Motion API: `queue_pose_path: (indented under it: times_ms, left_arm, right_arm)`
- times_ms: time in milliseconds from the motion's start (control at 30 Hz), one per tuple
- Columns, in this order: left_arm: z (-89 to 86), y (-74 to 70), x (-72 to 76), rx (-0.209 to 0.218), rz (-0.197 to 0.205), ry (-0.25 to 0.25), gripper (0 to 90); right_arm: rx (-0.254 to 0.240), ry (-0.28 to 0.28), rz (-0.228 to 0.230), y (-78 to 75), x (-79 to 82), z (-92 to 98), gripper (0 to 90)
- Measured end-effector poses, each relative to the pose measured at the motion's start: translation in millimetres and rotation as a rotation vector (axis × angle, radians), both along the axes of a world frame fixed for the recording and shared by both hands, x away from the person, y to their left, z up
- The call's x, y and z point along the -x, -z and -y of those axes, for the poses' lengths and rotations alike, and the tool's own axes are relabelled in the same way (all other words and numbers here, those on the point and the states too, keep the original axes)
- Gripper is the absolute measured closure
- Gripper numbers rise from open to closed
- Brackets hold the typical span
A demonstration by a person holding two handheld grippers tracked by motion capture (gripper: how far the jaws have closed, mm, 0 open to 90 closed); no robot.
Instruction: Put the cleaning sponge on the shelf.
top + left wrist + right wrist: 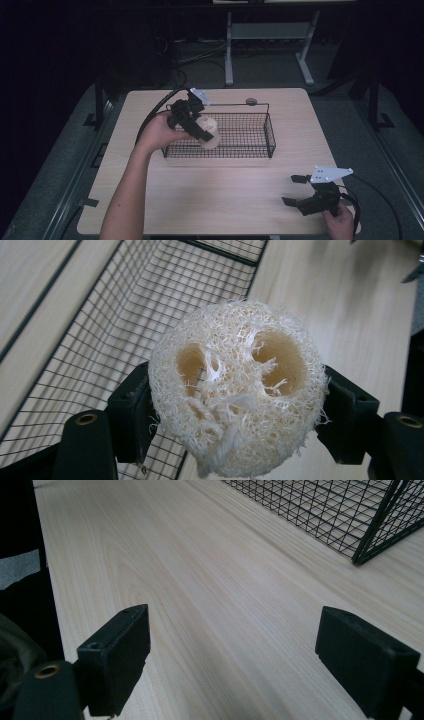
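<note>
High view: lower left gripper [206,131], clamped on loofah sponge [209,131], inside wire basket [270,135] before releasing; right gripper [296,190] jaws apart.

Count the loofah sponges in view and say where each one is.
1. The loofah sponge is clamped in the left gripper, held over the left end of the wire basket. The basket looks otherwise empty.

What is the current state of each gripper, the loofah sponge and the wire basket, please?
Left gripper: shut on the loofah sponge, held at the basket's left end.
Loofah sponge: clamped between the jaws, off the table, hollow end facing the camera.
Wire basket: upright on the table, nothing visible lying inside.
Right gripper: open, jaws wide apart, holding nothing, low over the table.
</note>
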State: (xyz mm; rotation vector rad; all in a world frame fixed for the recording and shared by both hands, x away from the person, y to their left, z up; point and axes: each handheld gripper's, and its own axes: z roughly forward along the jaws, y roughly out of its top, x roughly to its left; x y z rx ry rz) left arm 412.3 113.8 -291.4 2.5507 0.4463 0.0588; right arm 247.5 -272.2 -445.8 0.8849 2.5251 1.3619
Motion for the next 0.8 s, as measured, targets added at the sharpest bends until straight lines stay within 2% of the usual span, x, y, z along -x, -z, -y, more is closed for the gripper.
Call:
queue_pose_path:
  times_ms: [200, 433, 533, 633, 800]
  left_arm:
    - [-2.3, 2.0, -12.3, 0.020, 0.001, -0.027, 27.5]
    - [-1.7, 10.0, -31.8, 0.008, -0.016, -0.055, 27.5]
    - [-1.2, 13.3, -40.6, 0.028, -0.015, -0.074, 27.5]
    - [0.1, 15.3, -42.6, 0.028, -0.012, -0.077, 27.5]
    - [4.0, 23.1, -47.4, 0.021, -0.033, -0.084, 27.5]
  right_arm:
    - [0.006, -0.002, -0.002, 0.1, 0.0, -0.1, 13.7]
    - [0.004, -0.001, -0.001, 0.4, -0.6, -0.1, 13.8]
    - [0.000, 0.001, -0.006, 0.3, -0.4, 0.1, 13.8]
    - [-0.001, 0.001, -0.006, 0.1, -0.2, 0.3, 13.8]
    - [-0.005, -0.002, -0.003, 0.0, 0.0, 0.3, 13.8]
